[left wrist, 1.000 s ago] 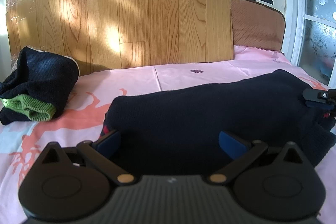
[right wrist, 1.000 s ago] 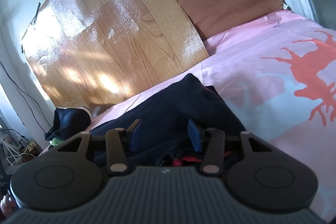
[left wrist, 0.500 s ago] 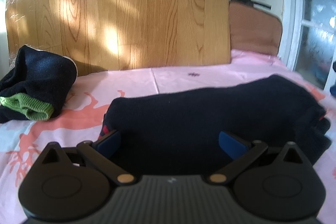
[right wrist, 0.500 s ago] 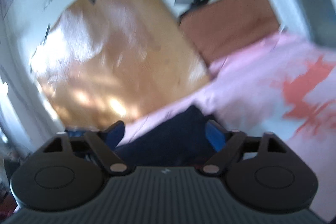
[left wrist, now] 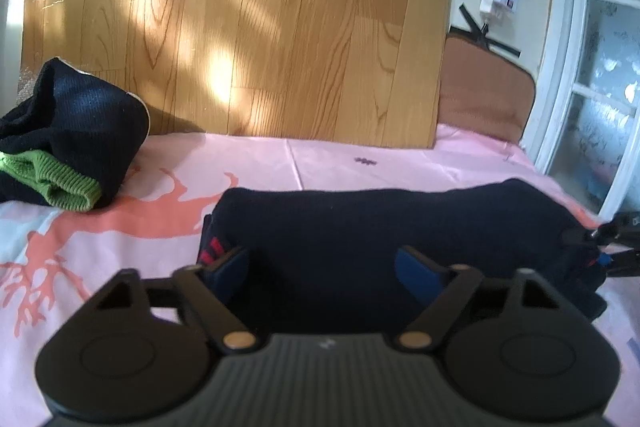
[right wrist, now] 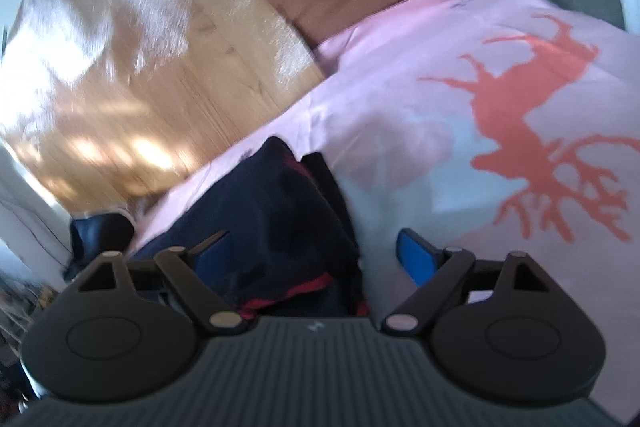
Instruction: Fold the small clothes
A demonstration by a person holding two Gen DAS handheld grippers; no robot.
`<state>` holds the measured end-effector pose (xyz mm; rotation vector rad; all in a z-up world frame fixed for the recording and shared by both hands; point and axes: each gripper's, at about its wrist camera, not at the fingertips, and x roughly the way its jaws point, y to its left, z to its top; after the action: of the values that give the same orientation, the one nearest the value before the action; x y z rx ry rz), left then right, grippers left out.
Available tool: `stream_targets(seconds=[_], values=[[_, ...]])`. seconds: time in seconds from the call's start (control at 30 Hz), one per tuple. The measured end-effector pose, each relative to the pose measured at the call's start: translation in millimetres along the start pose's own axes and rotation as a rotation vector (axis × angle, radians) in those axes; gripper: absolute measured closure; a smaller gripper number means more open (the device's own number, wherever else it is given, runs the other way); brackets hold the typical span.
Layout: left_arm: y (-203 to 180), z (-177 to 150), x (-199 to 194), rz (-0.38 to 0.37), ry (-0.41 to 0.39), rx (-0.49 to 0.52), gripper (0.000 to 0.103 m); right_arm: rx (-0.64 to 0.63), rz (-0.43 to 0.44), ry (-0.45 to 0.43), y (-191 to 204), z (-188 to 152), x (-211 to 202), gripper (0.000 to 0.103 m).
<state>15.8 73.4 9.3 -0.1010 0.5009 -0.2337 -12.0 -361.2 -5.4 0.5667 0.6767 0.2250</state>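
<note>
While a pink sheet (left wrist: 340,163) covers the bed, the dark garment (left wrist: 380,223) lies folded on it. Left of the garment sits a folded pile (left wrist: 68,147). The left gripper (left wrist: 320,267) and right gripper (right wrist: 316,251) straddle the garment's ends, jaws closing, not yet pinching.

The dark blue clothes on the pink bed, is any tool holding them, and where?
Neither yet. Both tools are closing with the dark garment between their jaws: the left tool at its near long edge, the right tool at its red-trimmed end.
</note>
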Motion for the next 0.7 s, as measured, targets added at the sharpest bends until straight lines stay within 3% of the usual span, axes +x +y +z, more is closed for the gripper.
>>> stream_targets(seconds=[0.03, 0.1, 0.13, 0.2, 0.3, 0.33, 0.4, 0.5, 0.57, 0.7], values=[[-2, 0, 2, 0.006, 0.01, 0.01, 0.035, 0.009, -0.005, 0.002, -1, 0, 0, 0.049], [-4, -1, 4, 0.007, 0.022, 0.028, 0.04, -0.026, -0.031, -0.002, 10, -3, 3, 0.056], [-5, -1, 4, 0.009, 0.022, 0.033, 0.04, -0.021, -0.028, 0.018, 13, -3, 7, 0.068], [-5, -1, 4, 0.007, 0.023, 0.032, 0.04, 0.062, -0.003, 0.028, 16, 1, 4, 0.072], [-3, -1, 3, 0.001, 0.017, 0.022, 0.04, 0.028, 0.066, -0.022, 41, 12, -15, 0.075], [0, -1, 1, -0.009, 0.005, 0.01, 0.04, -0.034, 0.092, -0.048, 66, 15, -22, 0.075], [13, 1, -11, -0.049, -0.05, -0.06, 0.03, -0.142, 0.112, -0.072, 103, 17, -28, 0.075], [53, 7, -32, -0.091, -0.156, -0.265, 0.021, -0.354, 0.146, -0.07, 170, 7, -22, 0.076], [80, 7, -44, -0.082, -0.204, -0.361, 0.021, -0.504, 0.165, -0.043, 213, -11, -8, 0.076], [117, 0, -63, -0.019, -0.257, -0.421, 0.02, -0.748, 0.175, 0.035, 269, -54, 34, 0.076]])
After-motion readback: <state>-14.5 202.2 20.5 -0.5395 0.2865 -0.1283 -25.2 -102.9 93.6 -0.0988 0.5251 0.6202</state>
